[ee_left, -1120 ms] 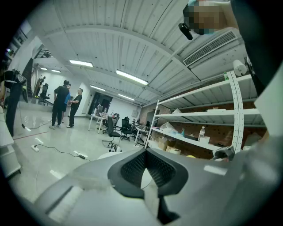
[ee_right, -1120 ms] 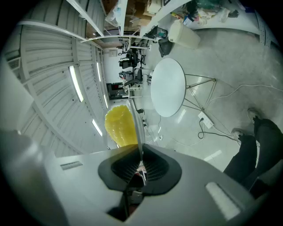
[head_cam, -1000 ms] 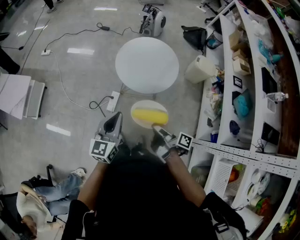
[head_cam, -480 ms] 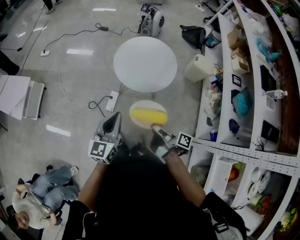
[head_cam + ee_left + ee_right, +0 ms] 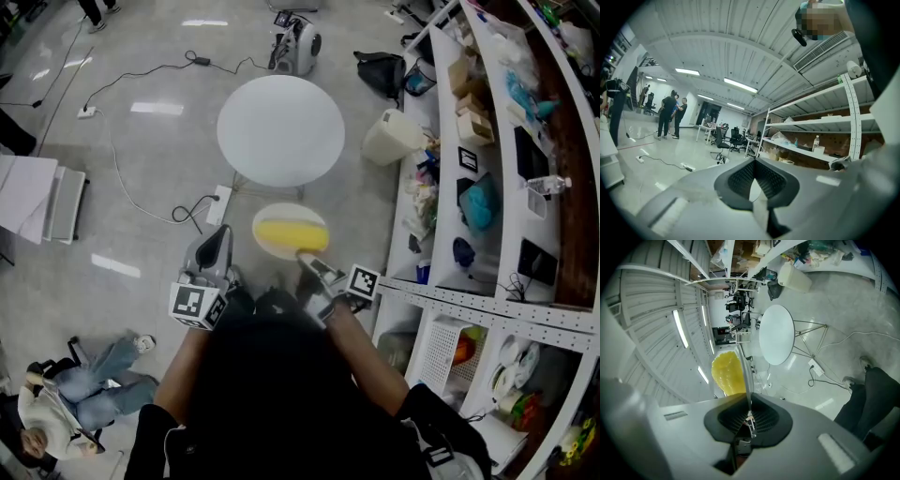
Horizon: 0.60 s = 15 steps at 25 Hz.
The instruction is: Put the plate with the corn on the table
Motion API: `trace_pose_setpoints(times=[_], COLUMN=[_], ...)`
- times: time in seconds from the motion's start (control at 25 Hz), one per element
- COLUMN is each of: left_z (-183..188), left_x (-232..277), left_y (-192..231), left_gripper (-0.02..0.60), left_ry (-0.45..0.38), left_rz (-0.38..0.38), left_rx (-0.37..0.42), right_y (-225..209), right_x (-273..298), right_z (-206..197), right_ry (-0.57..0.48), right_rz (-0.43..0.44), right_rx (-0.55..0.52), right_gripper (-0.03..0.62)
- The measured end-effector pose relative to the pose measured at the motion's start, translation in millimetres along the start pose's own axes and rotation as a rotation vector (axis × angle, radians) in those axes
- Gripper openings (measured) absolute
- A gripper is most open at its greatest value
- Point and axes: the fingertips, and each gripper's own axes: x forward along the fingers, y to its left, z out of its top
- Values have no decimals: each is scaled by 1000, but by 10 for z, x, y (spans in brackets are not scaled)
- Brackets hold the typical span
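Note:
A pale round plate (image 5: 291, 231) carries a yellow corn cob (image 5: 292, 230) and hangs over the floor, short of the round white table (image 5: 281, 129). My right gripper (image 5: 308, 257) is shut on the plate's near rim. In the right gripper view the plate (image 5: 746, 373) stands edge-on between the pads, with the corn (image 5: 727, 373) on its left face and the table (image 5: 776, 341) ahead. My left gripper (image 5: 221, 238) is held to the left of the plate, apart from it. In its own view the left gripper (image 5: 757, 182) is shut, with nothing between its pads.
Long shelves (image 5: 487, 187) packed with goods run down the right side. A white bin (image 5: 392, 138) stands between them and the table. Cables and a power strip (image 5: 222, 204) lie on the floor left of the table. A person (image 5: 66, 403) sits on the floor at lower left.
The plate and both grippers keep the same pose; the view has drifted a little. The person on the floor at lower left has shifted.

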Motion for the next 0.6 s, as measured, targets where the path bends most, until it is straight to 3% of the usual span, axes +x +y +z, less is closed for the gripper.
trace_pose_setpoints(times=[0.6], left_z=[42], left_x=[112], left_y=[-221], left_gripper=[6], left_ry=[-17], left_rz=[73], left_rx=[22], right_y=[57], right_x=[-91], right_z=[247], right_ry=[82], right_rz=[4], right_rx=[-8], right_gripper=[26])
